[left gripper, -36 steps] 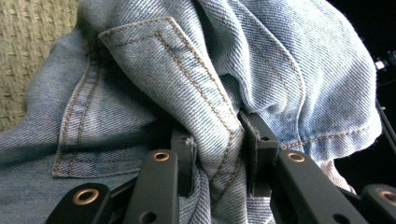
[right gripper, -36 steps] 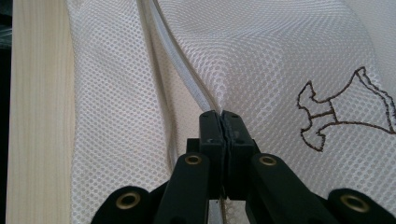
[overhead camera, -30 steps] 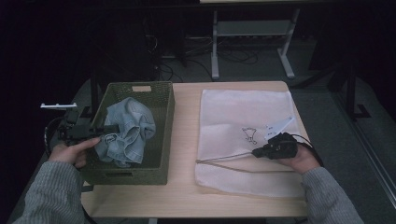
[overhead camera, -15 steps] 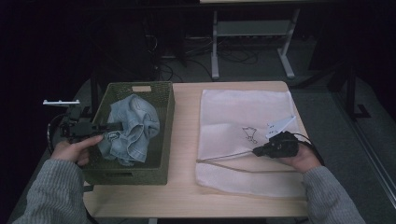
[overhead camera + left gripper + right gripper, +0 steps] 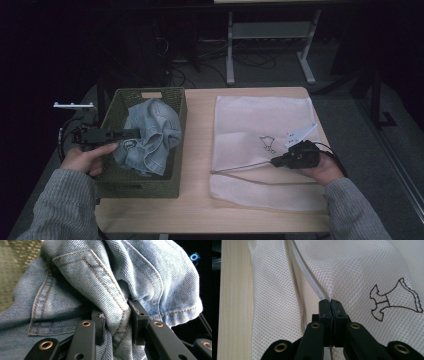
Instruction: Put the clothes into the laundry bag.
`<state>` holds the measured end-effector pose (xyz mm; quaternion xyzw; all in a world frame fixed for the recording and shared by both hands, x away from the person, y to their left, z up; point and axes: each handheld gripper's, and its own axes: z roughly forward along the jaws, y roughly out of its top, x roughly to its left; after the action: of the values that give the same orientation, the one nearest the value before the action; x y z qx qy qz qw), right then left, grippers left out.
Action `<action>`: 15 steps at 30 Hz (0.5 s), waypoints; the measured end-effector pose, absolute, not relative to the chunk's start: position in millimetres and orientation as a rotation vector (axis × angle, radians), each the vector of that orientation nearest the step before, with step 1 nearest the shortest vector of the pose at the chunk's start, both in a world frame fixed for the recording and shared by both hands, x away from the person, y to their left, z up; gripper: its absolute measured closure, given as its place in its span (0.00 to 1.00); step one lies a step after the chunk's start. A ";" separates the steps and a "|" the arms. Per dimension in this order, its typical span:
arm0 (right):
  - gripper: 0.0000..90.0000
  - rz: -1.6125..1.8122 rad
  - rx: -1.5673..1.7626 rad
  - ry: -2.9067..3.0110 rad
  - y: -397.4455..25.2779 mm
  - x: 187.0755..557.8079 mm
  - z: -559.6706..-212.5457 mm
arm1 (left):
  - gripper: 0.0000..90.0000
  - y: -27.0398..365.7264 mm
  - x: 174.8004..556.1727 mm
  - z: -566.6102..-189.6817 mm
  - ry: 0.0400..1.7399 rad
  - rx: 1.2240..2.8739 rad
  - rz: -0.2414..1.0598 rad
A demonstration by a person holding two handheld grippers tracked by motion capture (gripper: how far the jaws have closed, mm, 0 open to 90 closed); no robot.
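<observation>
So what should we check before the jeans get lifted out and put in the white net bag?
1. Left hand-held gripper clamped on a fold of the jeans: ok.
2. Jeans free of the green basket: not ok, they lie inside.
3. Right hand-held gripper pinching the mesh bag by its zipper edge: ok.
4. Bag mouth open wide enough: cannot tell.
5. Bag flat on the table: ok.

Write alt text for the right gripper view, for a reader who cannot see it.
The right gripper, its two black jaws pressed together, pinches the zippered edge of a white mesh laundry bag lying on a pale wooden table. A zipper runs away from the jaws across the mesh, and a small brown outline drawing is stitched on the bag at right.
</observation>
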<state>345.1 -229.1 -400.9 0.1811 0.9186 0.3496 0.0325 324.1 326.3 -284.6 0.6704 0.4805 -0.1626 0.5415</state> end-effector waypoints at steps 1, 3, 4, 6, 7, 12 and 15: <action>0.98 1.076 0.558 2.829 -229.2 345.2 -400.9 | 0.78 322.7 323.9 -284.0 1.129 1.599 -0.393; 0.98 1.078 0.558 2.828 -229.2 345.2 -400.8 | 0.78 315.9 323.9 -283.0 1.115 1.609 -0.409; 0.98 1.081 0.556 2.827 -229.3 345.3 -400.4 | 0.78 312.3 323.8 -282.4 1.106 1.617 -0.410; 0.98 1.079 0.559 2.828 -229.2 345.3 -399.4 | 0.78 305.1 323.3 -280.7 1.086 1.627 -0.419; 0.98 1.079 0.559 2.828 -229.2 345.3 -399.4 | 0.78 305.1 323.3 -280.7 1.086 1.627 -0.419; 0.98 1.072 0.543 2.821 -228.2 346.7 -389.7 | 0.78 277.6 322.2 -274.8 1.010 1.656 -0.460; 0.98 1.087 0.544 2.815 -228.6 347.7 -386.8 | 0.78 264.1 322.7 -274.8 0.981 1.675 -0.479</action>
<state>347.7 -228.6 -386.8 0.1772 0.9174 0.3542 0.0380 322.7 264.1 -274.8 0.7048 0.4128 -0.2014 0.5406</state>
